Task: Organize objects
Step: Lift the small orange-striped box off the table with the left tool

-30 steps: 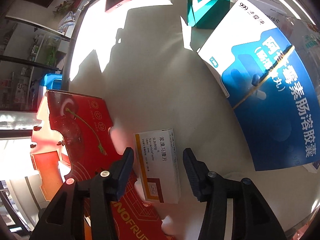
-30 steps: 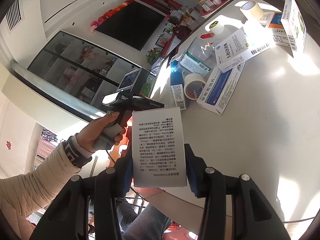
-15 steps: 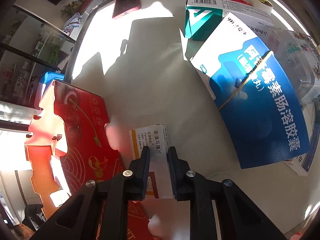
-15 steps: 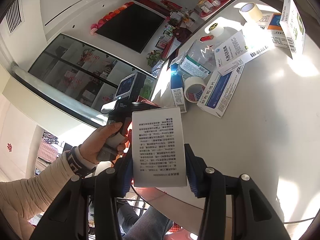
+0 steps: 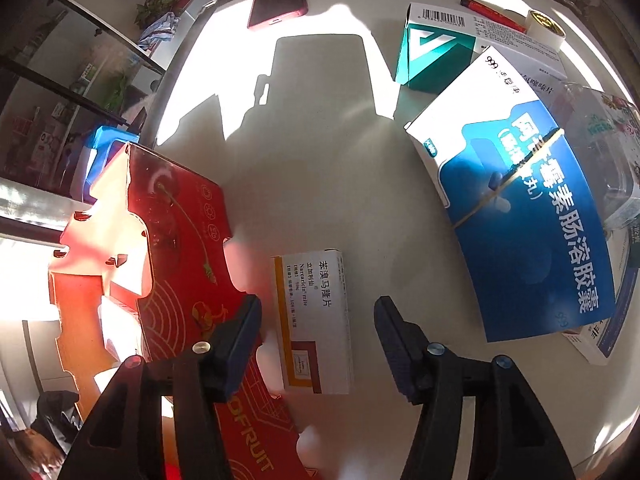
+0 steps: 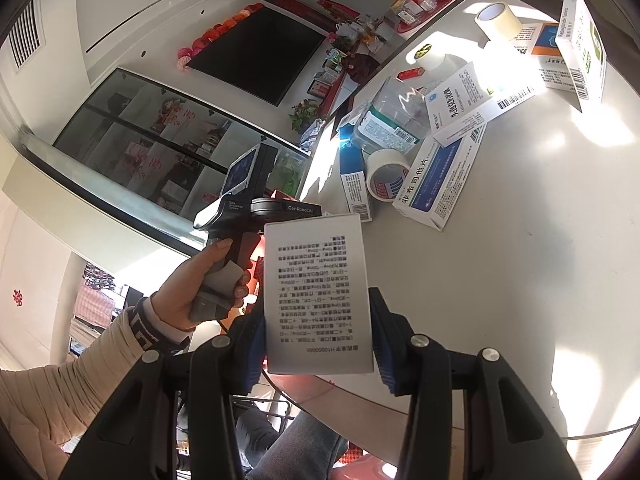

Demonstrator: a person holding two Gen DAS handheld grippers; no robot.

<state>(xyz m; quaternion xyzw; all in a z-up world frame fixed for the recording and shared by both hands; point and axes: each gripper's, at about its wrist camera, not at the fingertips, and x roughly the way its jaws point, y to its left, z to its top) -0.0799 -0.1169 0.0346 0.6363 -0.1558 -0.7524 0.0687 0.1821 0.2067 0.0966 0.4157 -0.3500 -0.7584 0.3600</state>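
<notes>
A small white and orange medicine box lies flat on the white table, beside a red cardboard carton. My left gripper points down over it; its jaws are opening and straddle the box without touching its sides. In the right wrist view my right gripper is shut on a white box printed with black text, held upright above the table's near edge. A hand holding the left gripper's handle shows just behind it.
A large blue and white box with a rubber band lies right of the left gripper; a teal box, a phone and a tape roll sit farther back. The right wrist view shows several more boxes, a tape roll and a clear container.
The left jaws were apart, closed over the small box half a second ago, and now stand apart again; the box still lies on the table. The right gripper and its box have not moved.
</notes>
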